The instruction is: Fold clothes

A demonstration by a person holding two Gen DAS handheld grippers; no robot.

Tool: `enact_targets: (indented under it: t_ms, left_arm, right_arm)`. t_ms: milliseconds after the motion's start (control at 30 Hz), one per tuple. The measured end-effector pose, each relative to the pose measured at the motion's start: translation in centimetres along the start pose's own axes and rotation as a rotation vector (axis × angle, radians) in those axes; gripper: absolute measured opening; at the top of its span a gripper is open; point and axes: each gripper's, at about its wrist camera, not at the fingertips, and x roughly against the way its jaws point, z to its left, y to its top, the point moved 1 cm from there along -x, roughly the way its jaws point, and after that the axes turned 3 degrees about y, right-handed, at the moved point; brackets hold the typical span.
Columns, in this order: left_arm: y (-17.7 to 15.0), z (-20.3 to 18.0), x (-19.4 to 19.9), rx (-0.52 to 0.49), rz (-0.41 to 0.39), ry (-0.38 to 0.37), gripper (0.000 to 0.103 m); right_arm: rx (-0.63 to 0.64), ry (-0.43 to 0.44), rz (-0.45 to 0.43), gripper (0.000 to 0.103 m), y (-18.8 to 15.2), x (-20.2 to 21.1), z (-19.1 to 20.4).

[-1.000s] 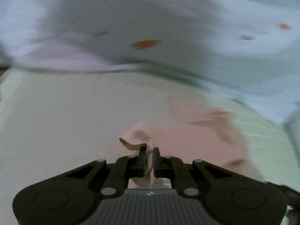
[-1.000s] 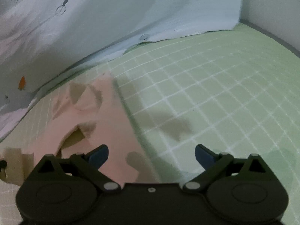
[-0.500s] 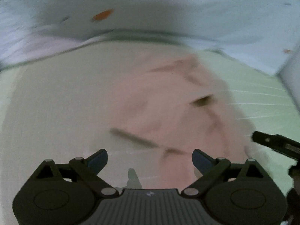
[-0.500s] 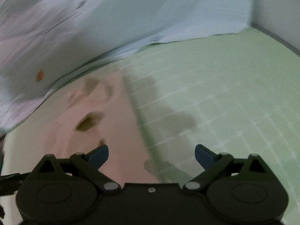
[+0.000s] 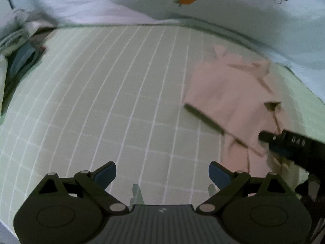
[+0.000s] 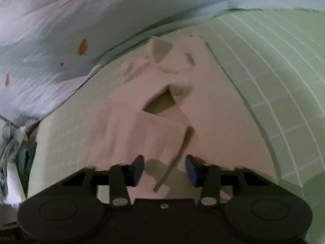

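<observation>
My left gripper (image 5: pixel 162 171) hangs with its blue-tipped fingers spread wide over bare pale green grid-lined mat (image 5: pixel 113 93), holding nothing. Its camera alone shows my right gripper (image 5: pixel 292 144) from outside, a black bar reaching onto the crumpled pale pink garment (image 5: pixel 229 93) at the mat's right; white letters on it are too blurred for me to read. The right wrist view gives what the left cannot: the right gripper (image 6: pixel 164 169) partly closed, its fingers either side of a garment strap but apart, gripping nothing I can confirm. Both views show the light blue carrot-printed sheet (image 6: pixel 61 30) behind and a heap of other clothes (image 5: pixel 18 46) at far left.
</observation>
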Motion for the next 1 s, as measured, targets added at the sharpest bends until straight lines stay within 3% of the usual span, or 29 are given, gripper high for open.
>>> enact_targets:
  t_ms: [133, 233, 767, 1000]
  left_arm:
    - [-0.3, -0.1, 0.1, 0.001, 0.004, -0.002, 0.097]
    - [0.0, -0.3, 0.5, -0.009, -0.01, -0.012, 0.097]
    - [-0.4, -2.2, 3.4, -0.138, -0.088, -0.119, 0.097]
    - [-2.7, -3.1, 5.0, -0.182, -0.101, -0.174, 0.097]
  right_arm:
    - [0.019, 0.002, 0.004, 0.01, 0.0, -0.4, 0.3]
    - [0.041, -0.006, -0.001, 0.003, -0.3, 0.1, 0.3]
    - [0.097, -0.043, -0.16, 0.001, -4.8, 8.5, 2.3]
    - [0.175, -0.124, -0.266, 0.001, -7.2, 13.2, 2.7]
